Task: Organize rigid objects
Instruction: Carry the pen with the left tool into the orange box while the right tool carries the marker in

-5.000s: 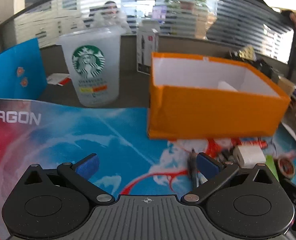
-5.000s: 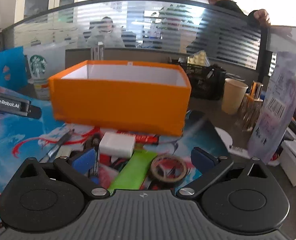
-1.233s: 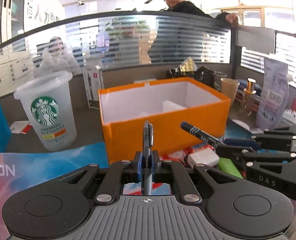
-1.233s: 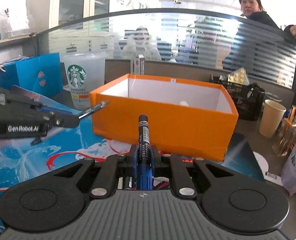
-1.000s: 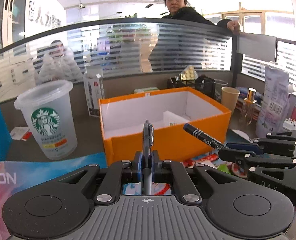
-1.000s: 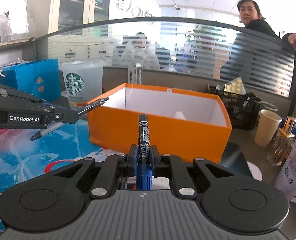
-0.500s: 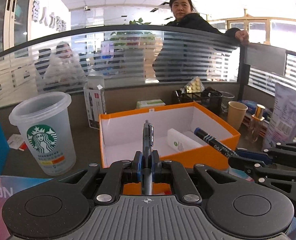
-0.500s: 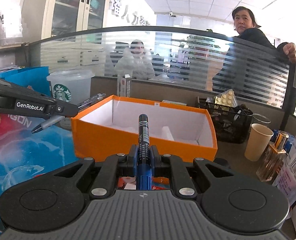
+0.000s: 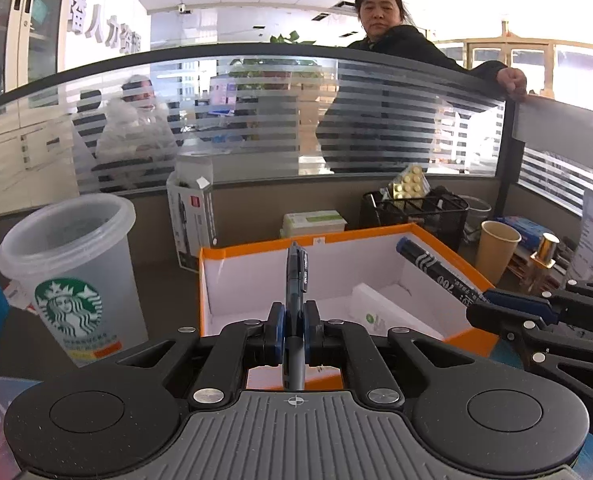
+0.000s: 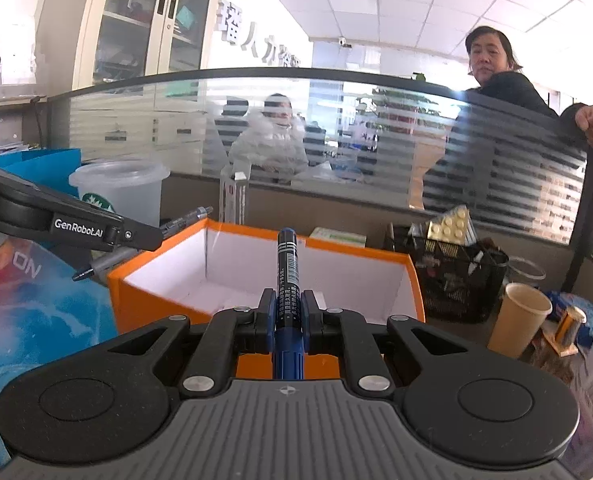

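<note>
Left gripper [image 9: 294,322] clamping tight on a pen [image 9: 295,280], pads [image 9: 277,330] pressing its barrel from both sides, clip end pointing forward over the near wall of the box [image 9: 472,276]. Right gripper [image 10: 287,312] likewise closing hard on a marker [image 10: 287,268], black cap end sticking out toward the box [image 10: 414,280], blue end trailing back between the fingers [image 10: 265,312].

Both hovering side by side just in front of the orange box, each tool reaching over its near rim. In the left view, the right gripper [image 9: 536,320] coming in from the right edge with the marker [image 9: 436,272] slanting across the box's right wall. In the right view, the left gripper [image 10: 76,228] entering from the left with the pen [image 10: 144,240] tilting over the box's left corner.

Box sitting open on the desk, white inside, a white packet [image 9: 392,312] lying on its floor toward the right.

Standing left of the box, a clear cup [image 9: 72,276] with a green logo. Lying under it at the near left, a printed mat [image 10: 36,320]. Sitting beyond the box's right side, a paper cup [image 9: 496,252] and a black mesh basket [image 9: 416,212]. Standing behind the box against the partition, an upright carton [image 9: 192,224].
</note>
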A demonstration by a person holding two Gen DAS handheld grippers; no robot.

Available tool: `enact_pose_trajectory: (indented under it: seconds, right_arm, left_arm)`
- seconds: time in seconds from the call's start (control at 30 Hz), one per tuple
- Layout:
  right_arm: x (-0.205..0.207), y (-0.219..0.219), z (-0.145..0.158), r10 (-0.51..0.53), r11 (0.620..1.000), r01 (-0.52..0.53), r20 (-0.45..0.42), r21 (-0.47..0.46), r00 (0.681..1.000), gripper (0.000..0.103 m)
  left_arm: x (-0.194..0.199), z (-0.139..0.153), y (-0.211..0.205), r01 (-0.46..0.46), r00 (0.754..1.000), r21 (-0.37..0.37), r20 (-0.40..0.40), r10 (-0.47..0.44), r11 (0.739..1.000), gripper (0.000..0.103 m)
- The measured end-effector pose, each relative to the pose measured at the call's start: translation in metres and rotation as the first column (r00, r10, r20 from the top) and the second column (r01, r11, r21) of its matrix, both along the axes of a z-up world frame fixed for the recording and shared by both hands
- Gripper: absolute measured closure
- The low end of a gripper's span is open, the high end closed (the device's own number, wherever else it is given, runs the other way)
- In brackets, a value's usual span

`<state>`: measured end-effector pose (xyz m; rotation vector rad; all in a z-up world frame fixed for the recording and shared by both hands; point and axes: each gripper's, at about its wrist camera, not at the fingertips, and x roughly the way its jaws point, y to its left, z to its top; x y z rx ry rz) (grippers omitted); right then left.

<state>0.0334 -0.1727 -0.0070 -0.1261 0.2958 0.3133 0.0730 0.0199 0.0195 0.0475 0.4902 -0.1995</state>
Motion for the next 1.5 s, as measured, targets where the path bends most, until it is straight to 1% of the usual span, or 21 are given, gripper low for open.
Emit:
enact_pose_trajectory:
  seconds: [0.3,0.5,0.8,0.97,1.07,1.2,1.33,1.5]
  right_arm:
    - [0.039,0.009,0.013,0.017,1.0,-0.017,0.014,-0.01,1.0,0.091]
    - [0.069,0.014,0.013,0.011,1.0,-0.012,-0.007,-0.022,1.0,0.091]
    - [0.1,0.026,-0.006,0.025,0.999,-0.028,-0.075,-0.04,0.997,0.091]
    - [0.112,0.032,-0.014,0.037,0.998,-0.043,-0.123,-0.051,0.992,0.091]
    - [0.118,0.034,-0.017,0.041,0.997,-0.051,-0.151,-0.065,0.988,0.091]
    - [0.123,0.035,-0.022,0.042,0.995,-0.057,-0.167,-0.083,0.985,0.091]
    - [0.128,0.036,-0.026,0.032,0.994,-0.051,-0.186,-0.099,0.982,0.091]
    - [0.137,0.038,-0.035,0.016,0.99,-0.048,-0.23,-0.135,0.973,0.091]
  left_arm:
    - [0.034,0.003,0.002,-0.014,1.0,-0.004,-0.009,0.014,1.0,0.096]
    - [0.06,-0.006,0.005,-0.023,0.998,-0.021,-0.051,0.022,1.0,0.096]
    - [0.085,-0.036,0.012,-0.044,0.99,-0.04,-0.136,0.038,0.998,0.096]
    - [0.092,-0.044,0.013,-0.058,0.985,-0.03,-0.164,0.052,0.998,0.096]
    - [0.095,-0.049,0.012,-0.057,0.983,-0.024,-0.176,0.052,0.998,0.096]
    - [0.098,-0.053,0.009,-0.058,0.981,-0.016,-0.184,0.054,0.998,0.096]
    - [0.101,-0.057,0.005,-0.051,0.981,-0.001,-0.19,0.049,0.999,0.096]
    - [0.104,-0.062,-0.001,-0.037,0.979,0.008,-0.2,0.038,0.999,0.096]
